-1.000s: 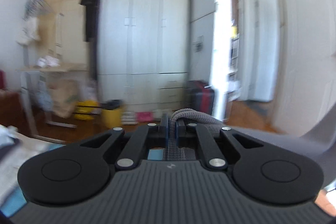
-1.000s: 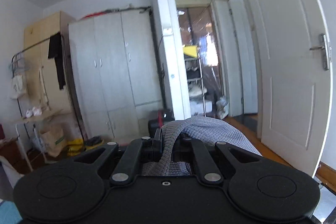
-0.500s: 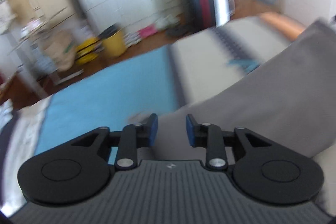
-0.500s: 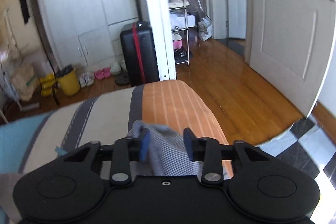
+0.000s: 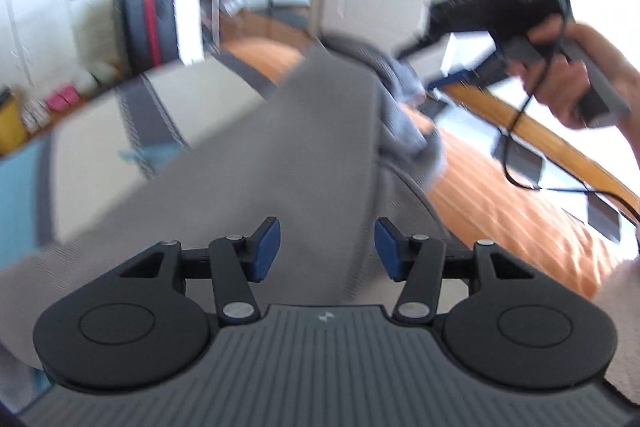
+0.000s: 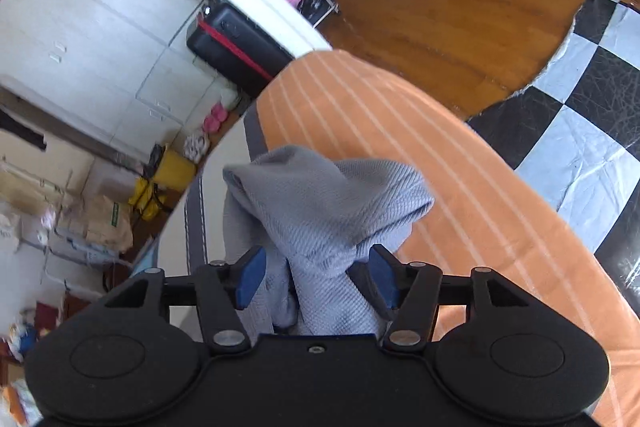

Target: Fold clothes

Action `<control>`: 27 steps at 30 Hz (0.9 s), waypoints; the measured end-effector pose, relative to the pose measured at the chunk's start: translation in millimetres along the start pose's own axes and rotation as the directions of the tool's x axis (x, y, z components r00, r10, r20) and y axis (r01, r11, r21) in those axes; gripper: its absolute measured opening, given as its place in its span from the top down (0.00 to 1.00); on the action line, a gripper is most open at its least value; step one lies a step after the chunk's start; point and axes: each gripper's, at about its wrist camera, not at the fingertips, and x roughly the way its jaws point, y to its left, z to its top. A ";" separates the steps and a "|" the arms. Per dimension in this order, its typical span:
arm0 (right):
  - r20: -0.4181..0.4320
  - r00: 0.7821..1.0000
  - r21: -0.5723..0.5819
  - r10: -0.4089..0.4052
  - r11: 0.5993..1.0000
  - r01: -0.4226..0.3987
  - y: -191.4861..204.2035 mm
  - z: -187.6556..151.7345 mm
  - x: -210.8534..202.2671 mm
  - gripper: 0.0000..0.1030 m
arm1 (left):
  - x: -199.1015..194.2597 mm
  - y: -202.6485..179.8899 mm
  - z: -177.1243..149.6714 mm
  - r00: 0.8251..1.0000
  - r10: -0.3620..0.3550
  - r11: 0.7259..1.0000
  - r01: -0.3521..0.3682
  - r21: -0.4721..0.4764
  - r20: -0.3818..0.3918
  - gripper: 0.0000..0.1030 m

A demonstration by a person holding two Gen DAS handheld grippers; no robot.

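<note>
A grey knit garment [image 5: 280, 155] lies spread over the striped bed cover [image 5: 100, 131], blurred in the left wrist view. My left gripper [image 5: 327, 251] hovers just above it, its jaws opening, the blue pads apart and nothing pinched. In the right wrist view, a bunched end of the garment [image 6: 332, 195] rests on the orange-striped part of the cover [image 6: 460, 187]. My right gripper [image 6: 316, 277] has its jaws opening, with loose cloth between the pads. The left wrist view also shows the right gripper [image 5: 424, 67], held by a hand [image 5: 560, 79].
The bed's edge drops to a wooden floor [image 6: 440, 7] and a black-and-white checked mat [image 6: 580, 107]. A black suitcase with a red stripe [image 6: 236, 43] stands by the white wardrobe [image 6: 80, 27]. A yellow bin [image 6: 172, 167] and bags sit on the floor at left.
Both grippers were shut on the garment and held level and high. They tipped downward to the bed and their jaws came apart, leaving the garment on the cover.
</note>
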 end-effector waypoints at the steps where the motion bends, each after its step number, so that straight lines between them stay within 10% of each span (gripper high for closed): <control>1: -0.017 1.000 -0.027 -0.002 1.000 0.002 3.7 -3.0 3.1 0.38 | 8.2 -1.3 -0.5 1.000 0.000 1.000 0.000 -0.003 -0.023 0.50; 7: -0.071 0.994 -0.011 0.084 0.996 -0.085 21.1 -13.8 30.5 0.35 | 53.9 2.3 16.0 0.998 0.008 0.998 -0.012 -0.058 -0.069 0.40; 10: -0.053 0.999 -0.083 -0.011 0.997 0.007 32.2 -17.8 42.5 0.35 | 67.7 4.3 26.4 0.996 0.022 0.998 -0.027 -0.051 -0.090 0.40; 14: -0.047 0.994 -0.104 -0.095 0.991 0.090 27.6 -23.3 51.6 0.26 | 62.1 -5.1 20.3 0.993 0.089 0.993 -0.083 0.083 -0.074 0.95; 18: -0.054 0.993 -0.080 -0.104 0.992 0.100 26.0 -24.1 54.5 0.21 | 49.8 -19.3 26.5 0.972 0.234 0.936 -0.222 0.274 -0.009 0.95; 27: 0.032 0.999 0.068 0.010 0.998 -0.012 13.5 -10.8 27.1 0.20 | 33.5 25.0 56.7 0.904 0.424 0.877 -0.427 0.221 0.064 0.95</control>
